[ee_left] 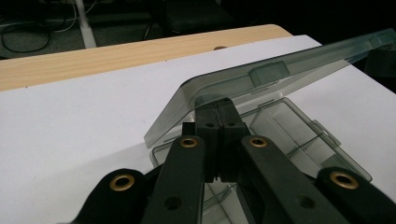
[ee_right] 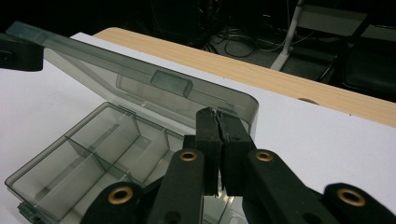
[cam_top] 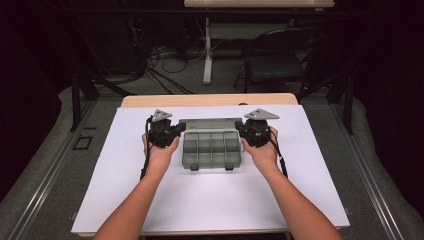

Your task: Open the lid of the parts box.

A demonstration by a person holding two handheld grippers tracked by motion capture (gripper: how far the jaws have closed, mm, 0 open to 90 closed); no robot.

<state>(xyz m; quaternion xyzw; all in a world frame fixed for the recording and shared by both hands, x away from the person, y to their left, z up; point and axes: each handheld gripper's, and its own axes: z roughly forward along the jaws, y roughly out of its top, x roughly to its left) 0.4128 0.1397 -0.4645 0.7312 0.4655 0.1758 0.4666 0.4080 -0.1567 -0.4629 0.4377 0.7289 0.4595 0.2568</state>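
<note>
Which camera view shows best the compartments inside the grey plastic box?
The high view: it looks down into the box, showing its grid of compartments. The right gripper view shows some compartments at a slant; the left gripper view shows few, behind its tool.

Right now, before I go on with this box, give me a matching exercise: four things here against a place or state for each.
Things:
1. lid
2. box
3. left tongs
4. right tongs

States:
A. divided into empty compartments
B. raised, tilted open
C. shut at the lid's right corner
D. shut at the lid's left corner

Pairs: 1-B, 2-A, 3-D, 4-C
</note>
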